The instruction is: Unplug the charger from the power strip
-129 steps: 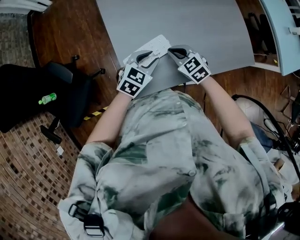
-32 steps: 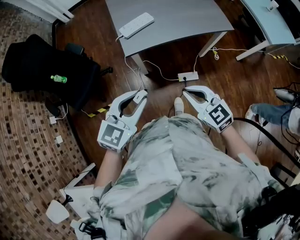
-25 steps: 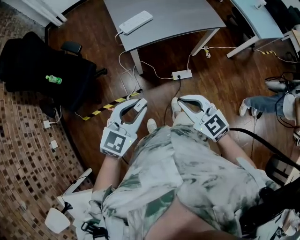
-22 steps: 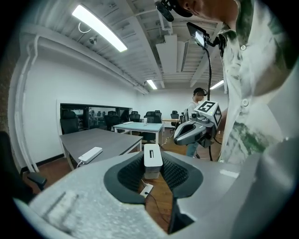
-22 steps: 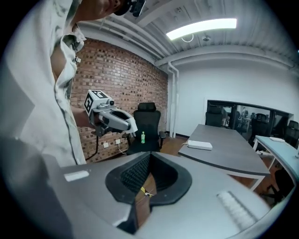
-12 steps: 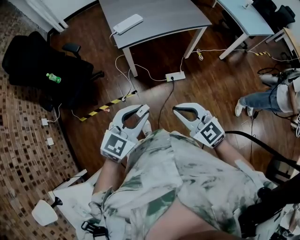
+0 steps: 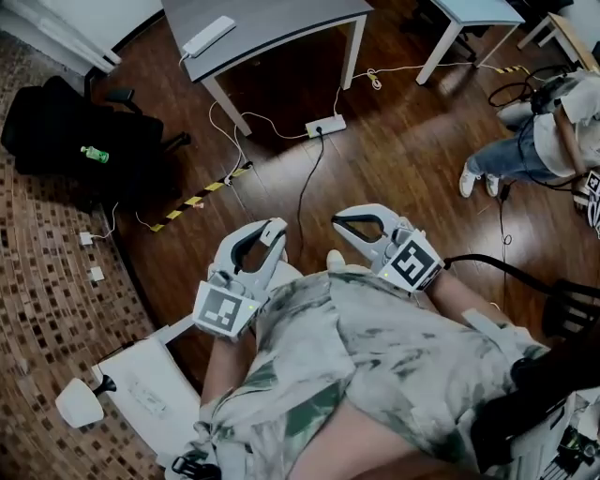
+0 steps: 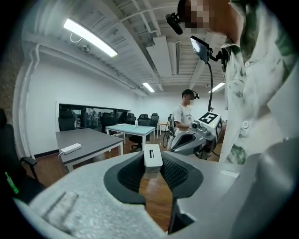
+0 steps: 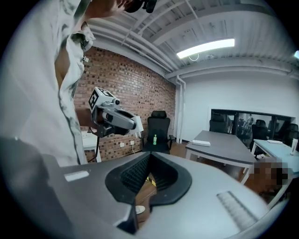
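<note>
Dark wood plank floor [image 7: 403, 159]; a mosaic-tiled strip [image 7: 47, 309] runs along one edge. Grey table [image 7: 281, 23], black office chair [image 7: 56, 127] near it. Brick wall [image 9: 154, 93] on one side, white wall [image 8: 42, 107] elsewhere. Ceiling tube lights [image 8: 91, 37] lit.

White charger [image 8: 153, 155]: small rectangular block w/ dark slot on its face, upright, pinched betw. jaw tips of left gripper [image 7: 274, 232]. White power strip [image 7: 208, 36]: long, flat on grey table [image 7: 272, 19], near its edge, well apart from charger.

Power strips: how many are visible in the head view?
2: the table strip lies on the grey table; the floor strip lies on the floor nearby. Others may be hidden.
</note>
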`<state>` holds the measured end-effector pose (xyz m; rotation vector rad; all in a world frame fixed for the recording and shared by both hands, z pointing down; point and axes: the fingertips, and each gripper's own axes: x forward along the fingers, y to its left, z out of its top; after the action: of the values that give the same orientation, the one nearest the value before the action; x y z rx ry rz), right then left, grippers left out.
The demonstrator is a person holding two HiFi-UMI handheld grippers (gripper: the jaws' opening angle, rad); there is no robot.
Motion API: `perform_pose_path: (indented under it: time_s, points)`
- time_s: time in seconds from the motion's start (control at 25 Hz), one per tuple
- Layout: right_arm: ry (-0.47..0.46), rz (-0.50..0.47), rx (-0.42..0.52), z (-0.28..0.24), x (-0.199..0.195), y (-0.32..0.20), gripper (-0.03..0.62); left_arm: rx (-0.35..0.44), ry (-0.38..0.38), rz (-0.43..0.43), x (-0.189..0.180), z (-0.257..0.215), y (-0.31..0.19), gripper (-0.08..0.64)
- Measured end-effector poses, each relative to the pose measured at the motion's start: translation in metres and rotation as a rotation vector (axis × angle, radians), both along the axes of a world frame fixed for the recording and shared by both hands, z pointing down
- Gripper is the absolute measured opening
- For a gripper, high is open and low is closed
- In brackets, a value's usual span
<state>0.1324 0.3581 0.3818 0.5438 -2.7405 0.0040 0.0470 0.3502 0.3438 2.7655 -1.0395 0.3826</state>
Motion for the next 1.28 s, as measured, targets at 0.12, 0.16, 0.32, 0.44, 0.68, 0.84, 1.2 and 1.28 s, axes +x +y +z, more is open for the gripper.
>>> perform_pose_path:
  time_s: [0.12,0.16,0.32,0.44,0.68,0.84,1.2,1.28]
  points:
    - [-0.001,-0.001,-0.016,-0.001,0.009,0.017,0.005,-0.022,-0.016,-0.011,0.011,-0.002,0.018,0.103]
    - [-0.007,-0.006,-0.011,-0.002,0.011,0.019,0.005,-0.016,-0.016,-0.012,0.014,-0.005,0.021,0.103]
    - [-0.048,-0.013,0.012,-0.011,0.016,0.027,0.005,0.010,-0.019,0.015,0.029,-0.015,0.035,0.103]
    - [-0.059,-0.026,0.028,-0.019,0.021,0.032,0.005,0.025,-0.015,0.031,0.041,-0.022,0.041,0.103]
    - [-0.043,-0.005,0.030,-0.015,0.037,0.039,0.005,0.028,-0.024,0.052,0.057,-0.023,0.048,0.103]
    - [-0.028,-0.016,0.037,-0.014,0.038,0.043,0.003,0.025,-0.020,0.059,0.058,-0.024,0.047,0.103]
    - [-0.040,0.033,0.036,-0.012,0.048,0.041,0.003,0.005,-0.032,0.106,0.070,-0.019,0.040,0.103]
    - [-0.038,0.045,0.018,-0.007,0.049,0.040,0.003,-0.001,-0.036,0.121,0.072,-0.017,0.038,0.103]
